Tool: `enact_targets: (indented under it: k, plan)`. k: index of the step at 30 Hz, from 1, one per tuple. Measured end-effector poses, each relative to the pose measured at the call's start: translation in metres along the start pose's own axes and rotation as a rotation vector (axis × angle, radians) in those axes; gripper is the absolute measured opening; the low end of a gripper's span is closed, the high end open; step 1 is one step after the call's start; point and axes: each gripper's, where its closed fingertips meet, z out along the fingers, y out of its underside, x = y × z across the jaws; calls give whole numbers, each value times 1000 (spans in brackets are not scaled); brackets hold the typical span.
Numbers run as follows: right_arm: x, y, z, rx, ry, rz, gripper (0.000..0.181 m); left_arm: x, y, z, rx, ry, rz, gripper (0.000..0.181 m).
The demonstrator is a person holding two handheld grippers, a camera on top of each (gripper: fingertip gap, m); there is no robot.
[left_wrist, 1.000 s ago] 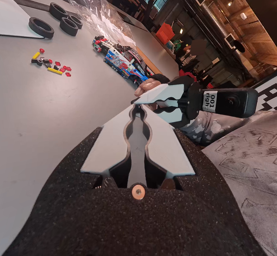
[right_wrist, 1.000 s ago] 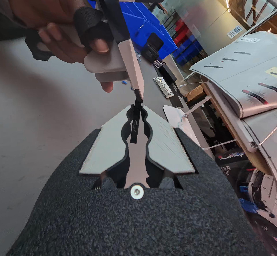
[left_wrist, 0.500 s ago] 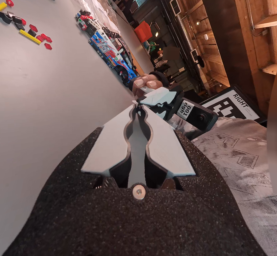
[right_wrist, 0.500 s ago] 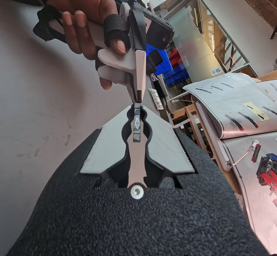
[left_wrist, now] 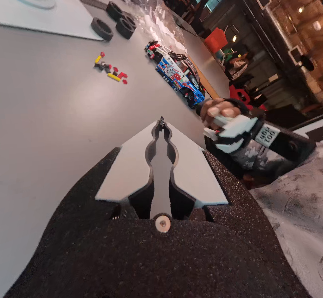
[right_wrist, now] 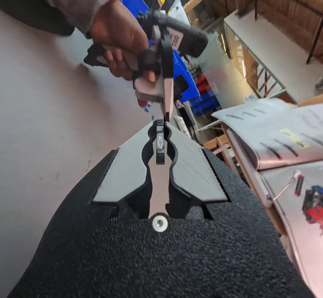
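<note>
My right gripper (right_wrist: 160, 123) is shut on a flat black brick piece with a pale emblem (right_wrist: 160, 143), which runs back between the fingers. My left gripper (left_wrist: 161, 125) is shut on a tiny black toothed piece (left_wrist: 161, 120) that sticks out at its tips. In the right wrist view the left gripper (right_wrist: 167, 115), held by a hand (right_wrist: 120, 45), points down with its tip just above the black piece's front end. In the left wrist view the right gripper (left_wrist: 209, 133) is off to the right, apart from my left tips, over the grey table (left_wrist: 52, 115).
A blue, white and red brick-built race car (left_wrist: 174, 73) stands on the table. Loose red, yellow and black small parts (left_wrist: 111, 70), black tyres (left_wrist: 102, 29) and clear plastic bags (left_wrist: 157, 20) lie beyond. An open instruction booklet (right_wrist: 279, 132) and blue bins (right_wrist: 185, 80) are at the right. Tip to tip, the grippers are about 8 centimetres apart.
The two grippers, tip to tip before, have drawn apart; in the left view the right gripper now sits off to the right. The right gripper keeps the black piece. Both views have swung.
</note>
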Motion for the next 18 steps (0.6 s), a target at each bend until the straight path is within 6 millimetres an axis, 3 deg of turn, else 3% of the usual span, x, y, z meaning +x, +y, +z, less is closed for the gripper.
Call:
enact_targets:
  k: [2,7,11,14,16,18]
  plan:
    - [12,8,-4,8,13,126,8,13,-1,3,-1,3,63,2]
    - [15,18,-3,29,-45,376,8,16,-5,-3,33,-35,180,2]
    - [5,30,-2,-4,-143,536,8,21,-33,-30,127,-114,314,3]
    - [-9,45,0,-99,-198,559,8,17,-75,-86,231,-347,468,3]
    - [-13,52,2,-147,-207,560,8,3,-104,-147,308,-601,516,3]
    - [-14,54,2,-159,-215,578,8,-22,-111,-212,297,-860,464,4]
